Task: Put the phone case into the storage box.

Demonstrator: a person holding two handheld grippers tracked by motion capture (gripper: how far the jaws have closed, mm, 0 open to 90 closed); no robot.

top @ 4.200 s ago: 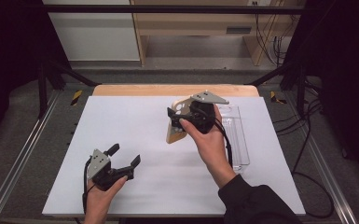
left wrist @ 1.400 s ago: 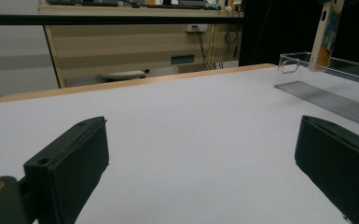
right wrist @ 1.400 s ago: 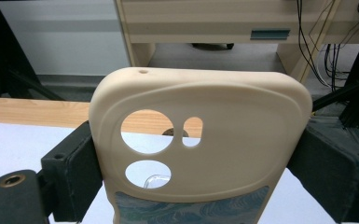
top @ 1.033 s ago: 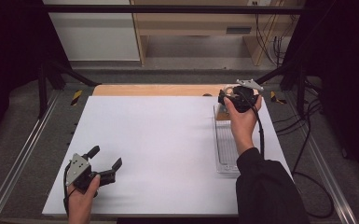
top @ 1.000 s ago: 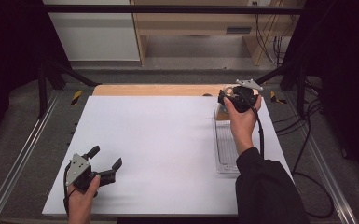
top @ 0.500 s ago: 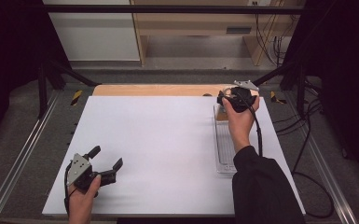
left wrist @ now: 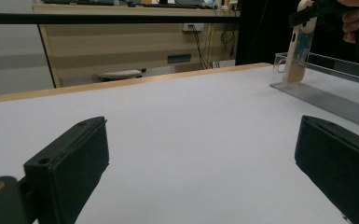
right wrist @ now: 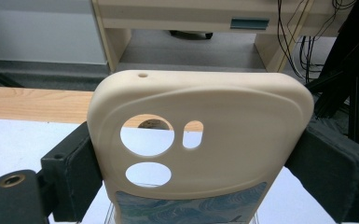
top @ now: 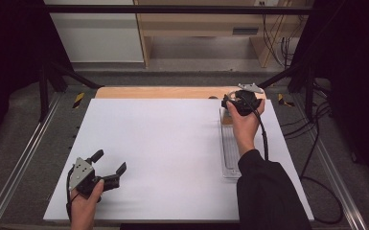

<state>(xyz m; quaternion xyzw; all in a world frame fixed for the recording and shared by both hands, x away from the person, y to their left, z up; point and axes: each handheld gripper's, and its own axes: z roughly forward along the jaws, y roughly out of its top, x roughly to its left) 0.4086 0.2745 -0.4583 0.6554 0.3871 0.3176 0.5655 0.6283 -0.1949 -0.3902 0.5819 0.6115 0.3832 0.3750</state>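
Note:
A beige phone case (right wrist: 200,135) with camera cut-outs and a blue patterned insert stands upright, and my right gripper (right wrist: 200,172) is shut on its two sides. In the high view that gripper (top: 231,102) is at the far right of the table, holding the case (top: 227,118) over the far end of a clear plastic tray (top: 230,155). In the left gripper view the case (left wrist: 300,51) hangs upright with its lower end at the tray's (left wrist: 326,93) end wall. My left gripper (top: 110,161) rests open at the near left, with nothing between its jaws (left wrist: 200,168).
The white table top (top: 172,143) has a wooden strip (top: 153,92) along its far edge. Metal rails run down both sides of the table. Cables (top: 311,163) trail off at the right, and a beige cabinet (top: 196,24) stands behind.
Since the earliest frame the right gripper has carried the case from the table's middle to the far right over the tray, and the left gripper has drawn back left. Over the last second little has moved.

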